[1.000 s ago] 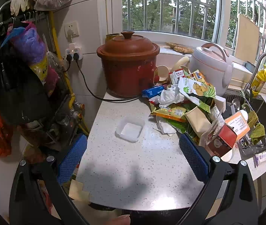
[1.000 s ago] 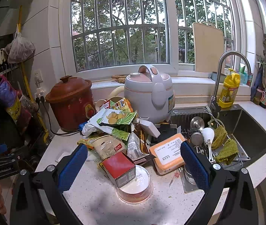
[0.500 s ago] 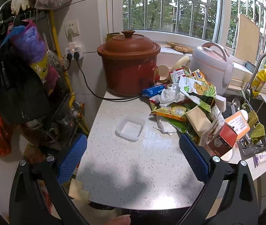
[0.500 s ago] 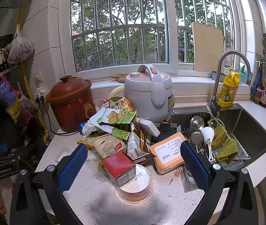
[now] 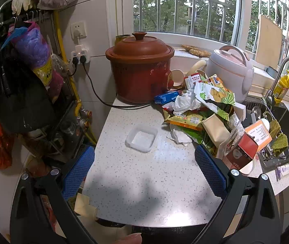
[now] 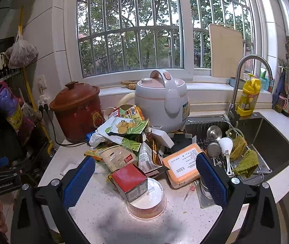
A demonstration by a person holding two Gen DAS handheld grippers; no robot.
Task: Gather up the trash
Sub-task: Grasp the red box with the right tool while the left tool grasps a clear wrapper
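Observation:
A heap of trash (image 5: 203, 109) lies on the speckled white counter (image 5: 144, 179): snack wrappers, crumpled tissue, a red box (image 6: 130, 180) resting on a round bowl (image 6: 147, 203), and an orange packet (image 6: 182, 163). A clear plastic lid (image 5: 141, 137) lies apart on the left. My left gripper (image 5: 144, 172) is open and empty above the counter, short of the lid. My right gripper (image 6: 145, 180) is open and empty, its pads either side of the red box and bowl, not touching them.
A brown clay pot (image 5: 140, 69) and a pink rice cooker (image 6: 162, 101) stand behind the heap. A sink (image 6: 266, 142) with a dish rack, utensils and green cloths is on the right. Bags hang on a rack (image 5: 18, 77) to the left.

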